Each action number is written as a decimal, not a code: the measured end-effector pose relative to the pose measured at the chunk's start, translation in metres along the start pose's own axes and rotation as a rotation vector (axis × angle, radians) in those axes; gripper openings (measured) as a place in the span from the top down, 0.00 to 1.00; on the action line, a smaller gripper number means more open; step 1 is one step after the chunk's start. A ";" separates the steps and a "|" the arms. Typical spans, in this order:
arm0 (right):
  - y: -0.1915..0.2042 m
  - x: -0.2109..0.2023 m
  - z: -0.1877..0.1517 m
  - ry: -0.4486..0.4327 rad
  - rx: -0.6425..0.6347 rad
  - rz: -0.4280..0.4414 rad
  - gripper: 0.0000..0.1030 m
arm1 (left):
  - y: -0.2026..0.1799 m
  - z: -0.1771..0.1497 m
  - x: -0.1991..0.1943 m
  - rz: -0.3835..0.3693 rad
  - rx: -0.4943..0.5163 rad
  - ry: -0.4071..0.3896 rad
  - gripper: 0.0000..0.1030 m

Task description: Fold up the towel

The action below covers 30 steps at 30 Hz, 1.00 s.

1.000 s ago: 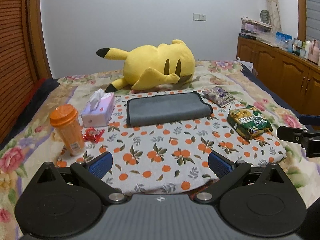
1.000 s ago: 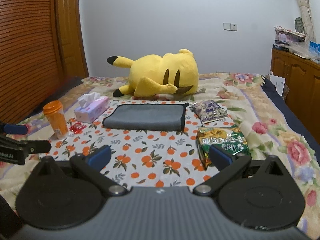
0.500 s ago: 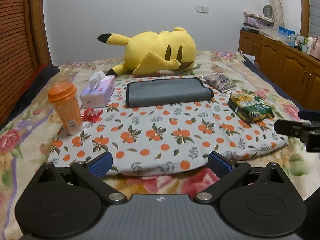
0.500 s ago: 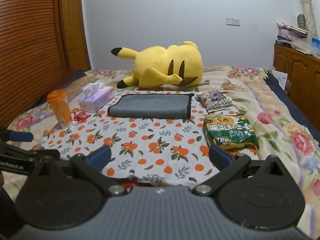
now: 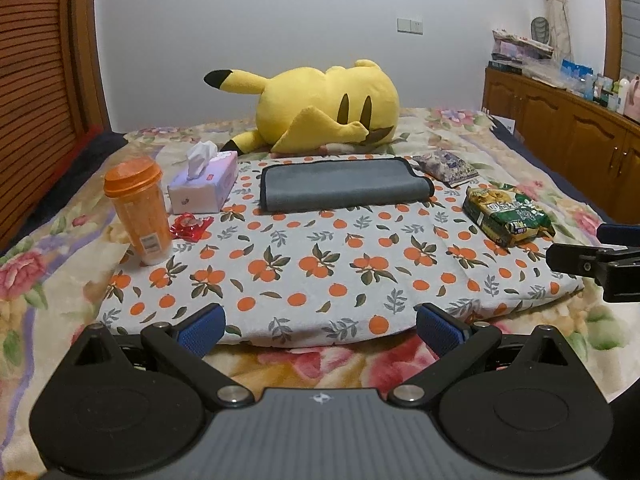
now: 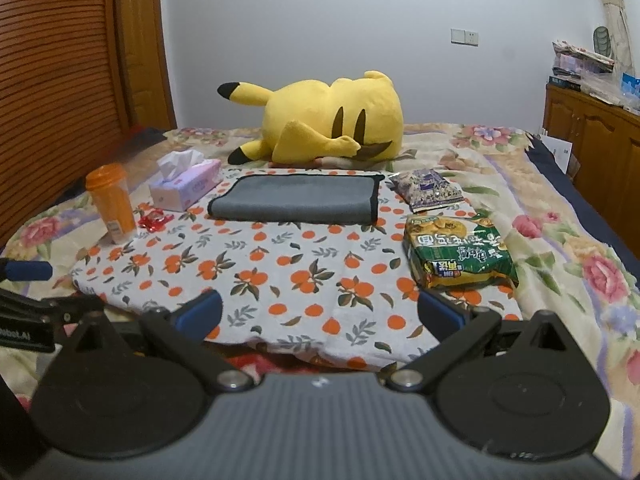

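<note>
A grey towel with a dark border (image 5: 344, 182) lies folded into a flat rectangle at the far side of an orange-print cloth (image 5: 320, 264) on the bed; it also shows in the right wrist view (image 6: 296, 198). My left gripper (image 5: 320, 330) is open and empty, held over the cloth's near edge. My right gripper (image 6: 320, 314) is open and empty, also over the near edge, to the right of the left one. Both are well short of the towel.
Left of the towel are a tissue box (image 5: 204, 184), an orange cup (image 5: 138, 210) and a red wrapper (image 5: 190, 226). Right are a purple packet (image 5: 446, 166) and a green snack bag (image 5: 506, 216). A yellow plush toy (image 5: 320, 108) lies behind. Wooden cabinets (image 5: 560, 136) line the right.
Both grippers have pulled back toward the bed's near edge; the cloth's near edge and the floral bedspread below it now show. Both stay open. The towel has not moved.
</note>
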State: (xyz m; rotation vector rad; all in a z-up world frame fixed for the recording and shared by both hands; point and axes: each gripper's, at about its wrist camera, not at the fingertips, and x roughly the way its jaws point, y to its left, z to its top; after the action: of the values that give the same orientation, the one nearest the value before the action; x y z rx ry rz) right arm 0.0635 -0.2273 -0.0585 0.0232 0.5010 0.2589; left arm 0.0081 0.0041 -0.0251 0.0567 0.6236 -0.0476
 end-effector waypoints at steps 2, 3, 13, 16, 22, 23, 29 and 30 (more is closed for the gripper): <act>0.001 -0.001 0.000 -0.005 -0.006 -0.004 0.00 | 0.000 0.000 -0.002 0.003 -0.002 -0.011 0.00; 0.001 -0.001 0.000 -0.010 -0.008 -0.006 0.00 | 0.001 -0.001 -0.004 0.004 -0.002 -0.018 0.00; -0.001 -0.010 0.000 -0.064 0.000 -0.010 0.00 | -0.002 -0.001 -0.015 0.013 0.016 -0.079 0.00; -0.001 -0.012 0.001 -0.077 0.002 -0.010 0.00 | -0.002 -0.001 -0.018 0.014 0.012 -0.094 0.00; 0.000 -0.015 0.001 -0.106 0.000 -0.008 0.00 | -0.001 -0.001 -0.020 0.016 0.009 -0.110 0.00; 0.000 -0.016 0.001 -0.108 0.000 -0.009 0.00 | -0.001 -0.001 -0.021 0.016 0.009 -0.115 0.00; 0.000 -0.019 0.001 -0.130 0.005 -0.015 0.00 | -0.001 0.000 -0.026 0.009 0.006 -0.147 0.00; -0.001 -0.020 0.001 -0.134 0.005 -0.016 0.00 | 0.000 0.000 -0.027 0.009 0.005 -0.153 0.00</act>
State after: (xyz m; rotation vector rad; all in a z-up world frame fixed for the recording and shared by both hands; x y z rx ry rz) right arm 0.0473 -0.2327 -0.0485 0.0414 0.3681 0.2384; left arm -0.0138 0.0045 -0.0093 0.0596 0.4701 -0.0442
